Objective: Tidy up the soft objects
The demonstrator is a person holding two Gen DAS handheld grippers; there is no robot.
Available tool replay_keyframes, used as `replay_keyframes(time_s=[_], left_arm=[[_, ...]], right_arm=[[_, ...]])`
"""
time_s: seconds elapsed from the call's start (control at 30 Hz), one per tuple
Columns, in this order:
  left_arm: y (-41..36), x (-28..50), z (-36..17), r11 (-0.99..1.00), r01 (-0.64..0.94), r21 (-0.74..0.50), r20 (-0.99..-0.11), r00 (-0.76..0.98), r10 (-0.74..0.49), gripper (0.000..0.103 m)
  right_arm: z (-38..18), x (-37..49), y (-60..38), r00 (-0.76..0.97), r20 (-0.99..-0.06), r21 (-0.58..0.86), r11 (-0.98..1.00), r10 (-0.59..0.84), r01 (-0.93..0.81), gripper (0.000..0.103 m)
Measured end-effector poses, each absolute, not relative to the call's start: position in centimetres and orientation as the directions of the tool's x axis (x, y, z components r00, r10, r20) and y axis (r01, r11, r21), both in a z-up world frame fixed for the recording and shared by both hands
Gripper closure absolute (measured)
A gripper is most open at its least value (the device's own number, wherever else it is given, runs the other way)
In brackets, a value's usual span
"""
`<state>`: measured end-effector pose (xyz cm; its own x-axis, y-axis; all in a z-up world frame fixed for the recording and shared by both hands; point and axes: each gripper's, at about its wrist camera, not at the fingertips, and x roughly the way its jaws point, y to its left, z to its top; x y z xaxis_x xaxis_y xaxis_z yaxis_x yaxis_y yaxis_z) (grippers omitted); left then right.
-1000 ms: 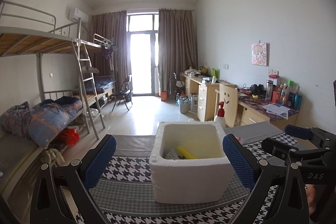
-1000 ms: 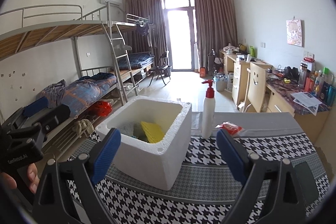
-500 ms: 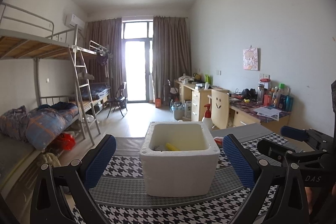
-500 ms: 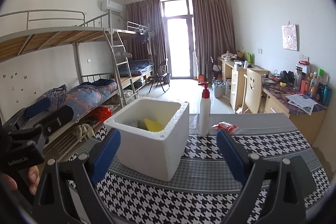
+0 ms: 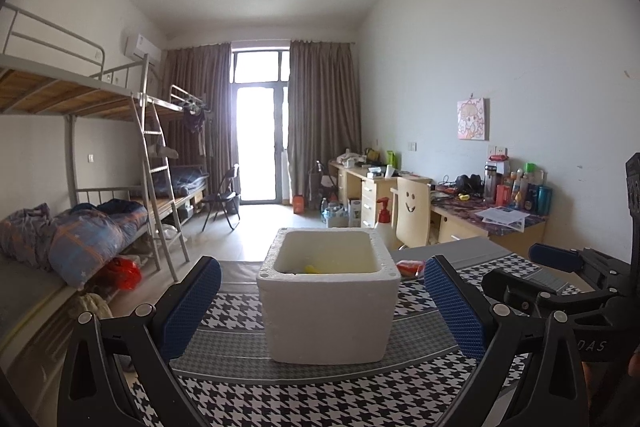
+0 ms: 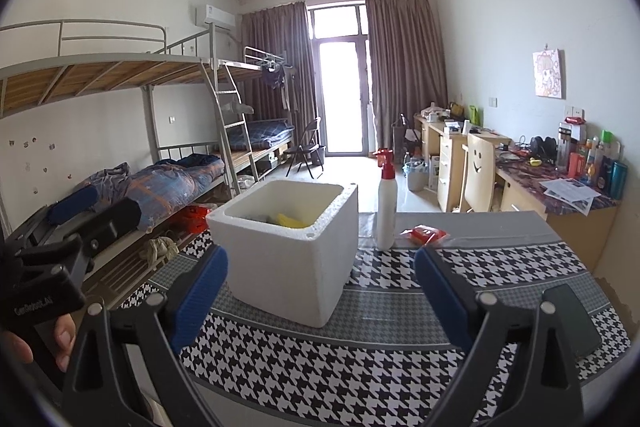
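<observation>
Both hand-held grippers [image 5: 322, 303] [image 6: 320, 297] released, empty; red packet [image 6: 426, 234] at 1 o'clock: pinch gently, drop into foam box [image 6: 288, 251].

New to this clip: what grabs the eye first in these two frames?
The white foam box in the middle of the houndstooth tablecloth, open-topped with something yellow inside. Just right of it stand a white pump bottle with a red top and a small red packet. Both blue-padded grippers, left and right, hang in the foreground, jaws wide apart and empty.
</observation>
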<state>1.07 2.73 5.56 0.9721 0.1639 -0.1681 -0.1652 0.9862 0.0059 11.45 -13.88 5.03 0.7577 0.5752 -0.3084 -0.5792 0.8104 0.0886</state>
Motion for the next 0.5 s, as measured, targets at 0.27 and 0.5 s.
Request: replay_keyframes(time_s=[0.27,0.5], left_arm=[[2.0,0.5,5.0,0.984,-0.179,0.013,-0.162,0.970,0.178,0.001],[1.7,-0.2,4.3,0.986,-0.166,0.011,-0.162,0.973,0.166,0.001]], right_arm=[[4.9,10.8,-14.4,0.768,-0.284,0.089,0.814,0.574,-0.575,0.001],[4.2,10.5,-14.7,0.771,-0.285,0.091,0.817,0.569,-0.569,0.001]])
